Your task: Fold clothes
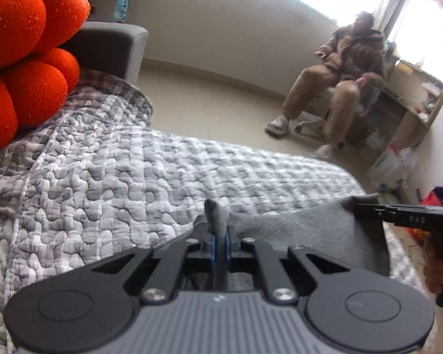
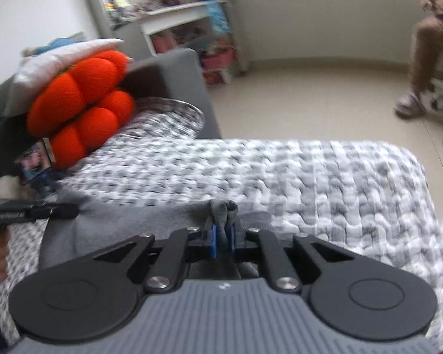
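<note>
Grey garment [image 1: 295, 230] lies on the quilted bed [image 1: 109, 183], stretched between my two grippers. Left gripper [image 1: 220, 236] has its jaws pinched tight on one bunched corner; right gripper [image 2: 223, 240] has its jaws clamped on another corner, at 3 o'clock from the left one. No fold shows yet, so I judge the task just starting. Orange cushion [image 1: 23, 53] sits at 10 o'clock, well apart.
</note>
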Demonstrator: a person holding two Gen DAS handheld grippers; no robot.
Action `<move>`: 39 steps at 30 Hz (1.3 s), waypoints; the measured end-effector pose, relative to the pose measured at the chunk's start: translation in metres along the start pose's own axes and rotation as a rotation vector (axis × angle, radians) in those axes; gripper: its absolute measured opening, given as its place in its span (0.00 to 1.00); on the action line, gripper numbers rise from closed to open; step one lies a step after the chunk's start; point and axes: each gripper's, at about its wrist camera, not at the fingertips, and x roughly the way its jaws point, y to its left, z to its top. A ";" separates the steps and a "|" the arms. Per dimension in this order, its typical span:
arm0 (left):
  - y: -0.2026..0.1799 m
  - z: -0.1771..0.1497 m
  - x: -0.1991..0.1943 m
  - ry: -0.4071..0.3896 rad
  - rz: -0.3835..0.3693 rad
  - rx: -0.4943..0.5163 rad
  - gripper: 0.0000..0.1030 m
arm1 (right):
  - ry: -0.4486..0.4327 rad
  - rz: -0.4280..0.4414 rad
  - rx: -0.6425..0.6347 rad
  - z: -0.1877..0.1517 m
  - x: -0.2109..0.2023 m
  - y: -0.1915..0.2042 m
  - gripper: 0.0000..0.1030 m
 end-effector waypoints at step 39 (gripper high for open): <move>-0.010 -0.009 0.027 -0.070 0.228 0.017 0.26 | 0.087 -0.214 -0.002 -0.007 0.022 0.019 0.27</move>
